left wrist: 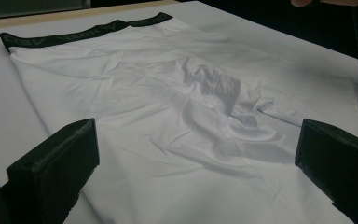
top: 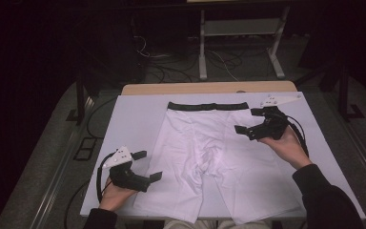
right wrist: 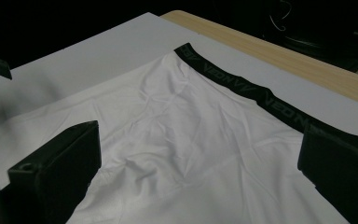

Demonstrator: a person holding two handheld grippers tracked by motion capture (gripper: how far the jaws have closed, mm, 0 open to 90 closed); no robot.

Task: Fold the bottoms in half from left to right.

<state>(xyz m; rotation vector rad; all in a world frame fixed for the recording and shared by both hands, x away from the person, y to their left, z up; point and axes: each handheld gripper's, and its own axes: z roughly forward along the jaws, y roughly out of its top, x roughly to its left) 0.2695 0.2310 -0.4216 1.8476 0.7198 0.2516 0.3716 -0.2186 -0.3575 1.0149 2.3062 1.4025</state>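
A pair of white boxer shorts (top: 205, 152) with a black waistband (top: 208, 106) lies flat on the white table cover (top: 133, 119), waistband at the far side and legs toward me. My left gripper (top: 147, 165) hovers open beside the left leg's outer edge, near the front left. My right gripper (top: 249, 121) is open over the right hip area, below the waistband's right end. In the left gripper view the shorts (left wrist: 182, 121) spread between the wide jaws. The waistband (right wrist: 256, 95) runs diagonally in the right gripper view, and nothing sits between the jaws.
The wooden table edge (top: 209, 88) shows beyond the white cover. Behind it on the dark floor stand a metal frame (top: 240, 43) and loose cables (top: 171, 67). A dark rail (top: 81, 102) stands left of the table.
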